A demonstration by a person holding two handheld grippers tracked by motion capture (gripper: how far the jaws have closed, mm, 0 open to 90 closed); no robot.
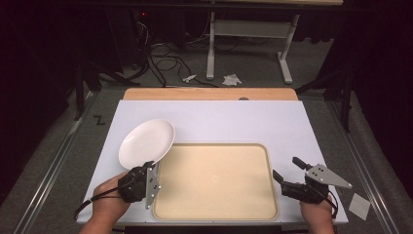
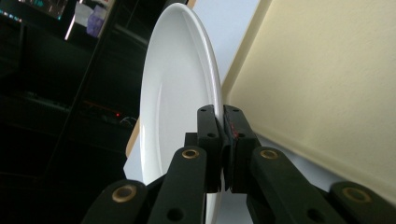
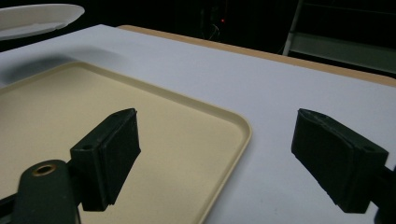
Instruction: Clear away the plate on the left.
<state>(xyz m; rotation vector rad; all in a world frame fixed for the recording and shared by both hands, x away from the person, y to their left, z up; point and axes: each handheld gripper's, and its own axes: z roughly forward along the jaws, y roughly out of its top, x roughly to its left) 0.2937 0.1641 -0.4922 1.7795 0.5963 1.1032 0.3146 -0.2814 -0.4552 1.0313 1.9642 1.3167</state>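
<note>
Black left gripper (image 2: 219, 135) jaws clamp the near rim of a round glossy white plate (image 1: 146, 143), held tilted above the white table (image 1: 234, 122), left of the shallow beige rounded-corner tray (image 1: 214, 180), nothing in it. Right gripper (image 1: 285, 168) jaws apart beside the tray's right edge.

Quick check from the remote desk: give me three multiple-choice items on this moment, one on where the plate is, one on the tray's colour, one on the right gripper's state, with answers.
1. Where is the round white plate?
A. flat in the tray
B. held by its rim at the tray's far-left corner
C. on the floor

2. What colour is the shallow rectangular plastic tray?
A. beige
B. blue
C. black

3. How is the right gripper?
A. shut on the plate
B. shut on nothing
C. open

Answers: 1 B, the left gripper has its fingers closed on the plate's rim. 2 A, it is cream-beige on the white tabletop. 3 C, its fingers stand wide apart over the tray's edge.
</note>
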